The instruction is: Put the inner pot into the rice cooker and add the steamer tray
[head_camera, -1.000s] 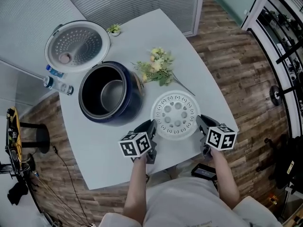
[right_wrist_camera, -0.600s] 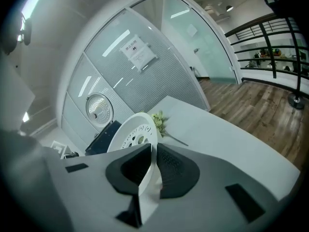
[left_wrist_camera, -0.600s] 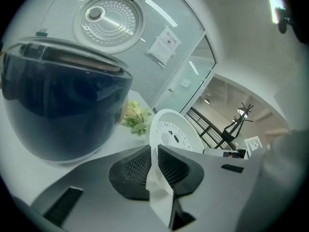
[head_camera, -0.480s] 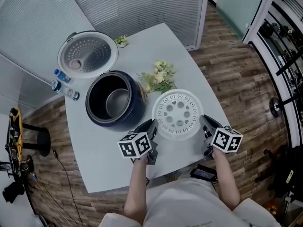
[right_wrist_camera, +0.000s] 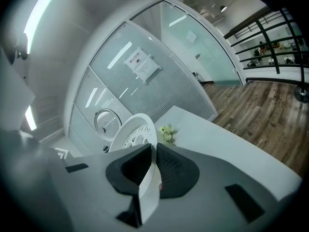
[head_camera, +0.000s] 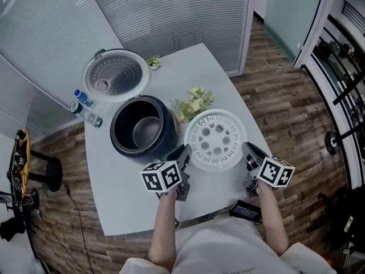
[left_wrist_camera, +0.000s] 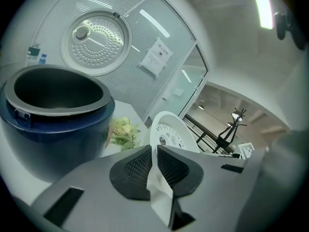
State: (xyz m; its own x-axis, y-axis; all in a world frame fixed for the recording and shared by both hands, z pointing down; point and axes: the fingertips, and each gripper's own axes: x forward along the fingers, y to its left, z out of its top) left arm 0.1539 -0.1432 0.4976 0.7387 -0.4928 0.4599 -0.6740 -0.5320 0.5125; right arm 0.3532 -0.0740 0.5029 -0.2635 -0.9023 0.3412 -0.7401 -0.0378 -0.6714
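A white round steamer tray (head_camera: 215,140) with holes hangs above the table, held by its rim on both sides. My left gripper (head_camera: 183,153) grips the tray's left edge, its jaws closing tighter on the thin rim (left_wrist_camera: 166,132). My right gripper (head_camera: 250,150) is shut on the right edge, and the tray (right_wrist_camera: 135,134) stands between its pads. The dark blue rice cooker (head_camera: 120,144) sits left of the tray with the metal inner pot (head_camera: 147,131) inside it. Its perforated lid (head_camera: 116,76) stands open behind.
The light table (head_camera: 131,181) also holds a bunch of flowers (head_camera: 194,104) just behind the tray, a small plant (head_camera: 153,61) at the far corner and two plastic bottles (head_camera: 85,110) at the left edge. Wooden floor surrounds the table.
Both grippers have risen with the steamer tray between them, lifting it off the table. The cooker has not moved.
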